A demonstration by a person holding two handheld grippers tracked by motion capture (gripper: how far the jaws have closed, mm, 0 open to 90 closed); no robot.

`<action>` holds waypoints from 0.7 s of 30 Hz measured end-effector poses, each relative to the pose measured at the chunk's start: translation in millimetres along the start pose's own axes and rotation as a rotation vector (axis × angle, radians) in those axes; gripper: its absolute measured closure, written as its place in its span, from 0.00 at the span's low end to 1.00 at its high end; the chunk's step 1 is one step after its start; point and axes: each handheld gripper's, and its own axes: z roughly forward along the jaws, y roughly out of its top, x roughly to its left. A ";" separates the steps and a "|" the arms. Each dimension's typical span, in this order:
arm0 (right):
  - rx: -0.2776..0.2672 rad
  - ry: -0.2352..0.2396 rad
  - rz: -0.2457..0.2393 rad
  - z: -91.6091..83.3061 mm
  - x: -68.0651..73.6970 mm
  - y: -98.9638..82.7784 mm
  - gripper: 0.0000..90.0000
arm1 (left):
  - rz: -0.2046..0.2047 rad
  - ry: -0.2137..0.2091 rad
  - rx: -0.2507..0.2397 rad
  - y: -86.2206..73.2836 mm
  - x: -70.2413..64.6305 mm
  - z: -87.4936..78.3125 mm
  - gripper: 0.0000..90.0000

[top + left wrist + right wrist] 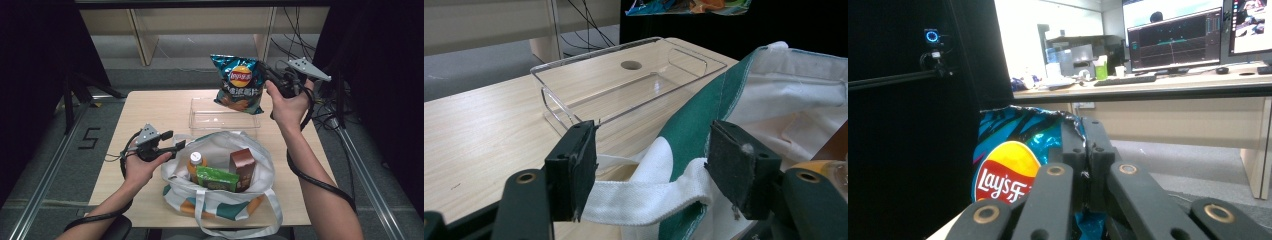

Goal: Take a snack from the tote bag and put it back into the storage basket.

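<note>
Dim, dark surrounds; tabletop evenly lit; slight softness.

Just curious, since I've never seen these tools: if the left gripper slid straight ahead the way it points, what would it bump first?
Probably the white-and-green canvas tote bag, whose white strap already lies between the open jaws.

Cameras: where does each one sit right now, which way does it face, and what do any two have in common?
High view: above the person's side, facing forward and down on the table; both forearms and grippers show.
Left gripper view: rides the left gripper, looking across the tote bag rim toward the clear tray; black jaws show.
Right gripper view: rides the right gripper, facing level toward an office desk; shut jaws pinch the chip bag.
Shared: the chip bag appears in all three.
</note>
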 end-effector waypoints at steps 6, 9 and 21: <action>0.000 -0.009 -0.003 3.6 -2.3 -0.9 1.00 | 0.000 0.001 0.000 0.0 0.2 0.2 0.40; 0.007 -0.009 0.004 5.5 -3.0 -1.6 1.00 | 0.000 0.001 0.001 -0.1 0.2 0.3 0.40; 0.025 -0.018 0.020 14.7 -6.8 -9.6 1.00 | 0.000 0.002 0.000 -0.1 0.7 -0.1 0.40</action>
